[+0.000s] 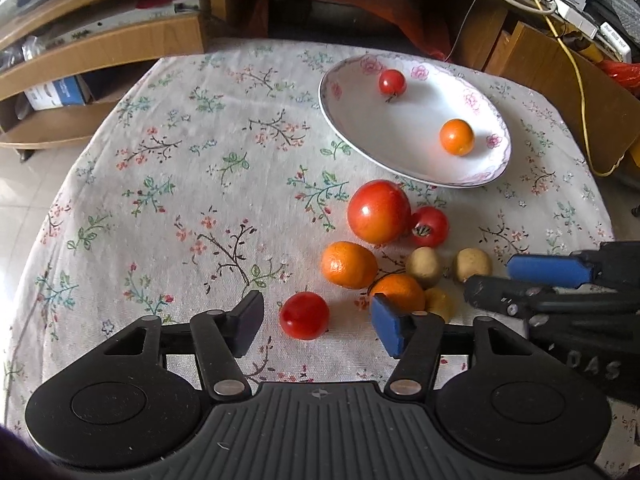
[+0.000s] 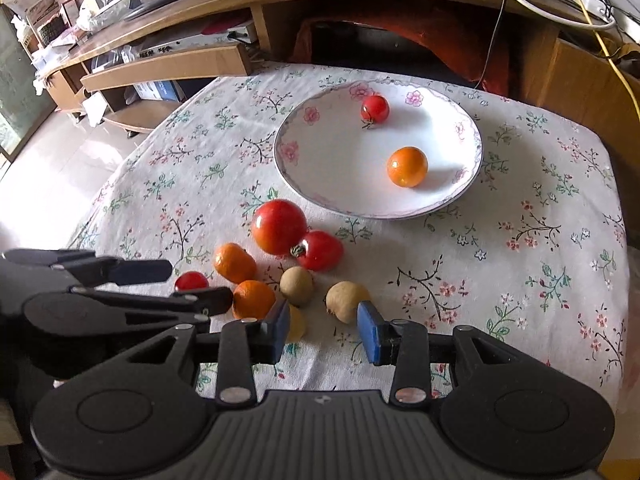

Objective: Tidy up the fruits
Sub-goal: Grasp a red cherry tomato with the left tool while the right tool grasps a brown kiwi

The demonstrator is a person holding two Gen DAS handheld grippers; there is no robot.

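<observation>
Two fruits lie in the white floral plate (image 2: 304, 152) — a small tomato (image 2: 375, 108) and a small orange (image 2: 407, 167). The others cluster on the flowered tablecloth (image 1: 180, 184) just in front of it. The left gripper (image 1: 316, 326) is spread wide, a small red tomato (image 1: 304, 316) sitting between its fingers, untouched. The right gripper (image 2: 324, 330) is spread too — a pale brown fruit (image 2: 346, 301) lies just ahead of its blue right pad (image 2: 368, 332), a yellowish one (image 2: 297, 324) against the left pad. Nearby are two oranges and a big tomato (image 2: 279, 226).
</observation>
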